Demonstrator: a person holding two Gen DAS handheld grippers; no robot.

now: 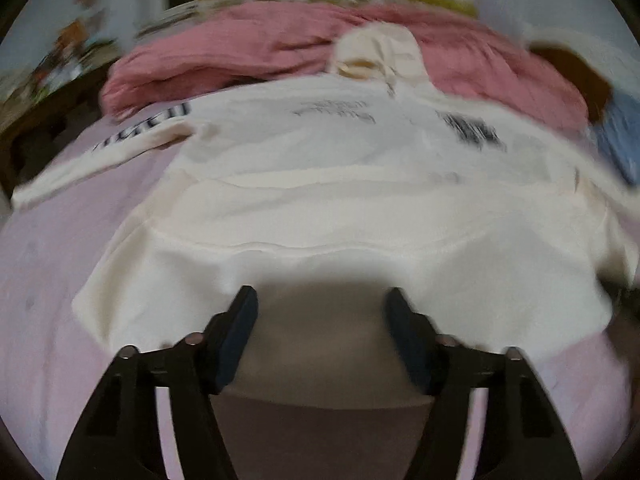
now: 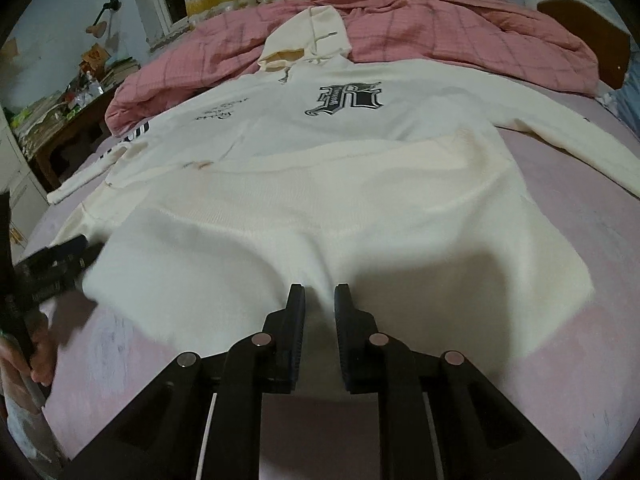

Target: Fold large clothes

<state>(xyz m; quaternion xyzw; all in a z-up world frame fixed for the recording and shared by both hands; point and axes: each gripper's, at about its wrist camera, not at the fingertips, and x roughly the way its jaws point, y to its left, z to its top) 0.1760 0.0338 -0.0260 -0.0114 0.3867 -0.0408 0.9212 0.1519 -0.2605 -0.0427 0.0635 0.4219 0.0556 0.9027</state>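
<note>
On the pink bed (image 2: 600, 320), one cream hoodie (image 2: 320, 200) spread flat, one red blanket (image 2: 440, 36) behind its hood, left gripper (image 1: 322, 300) half open over the hem, right gripper (image 2: 320, 292) pinching the hem.

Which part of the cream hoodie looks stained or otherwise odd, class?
The cream hoodie has a small brownish stain toward its left side, in the right wrist view. The pink quilt lies rumpled behind it.
</note>
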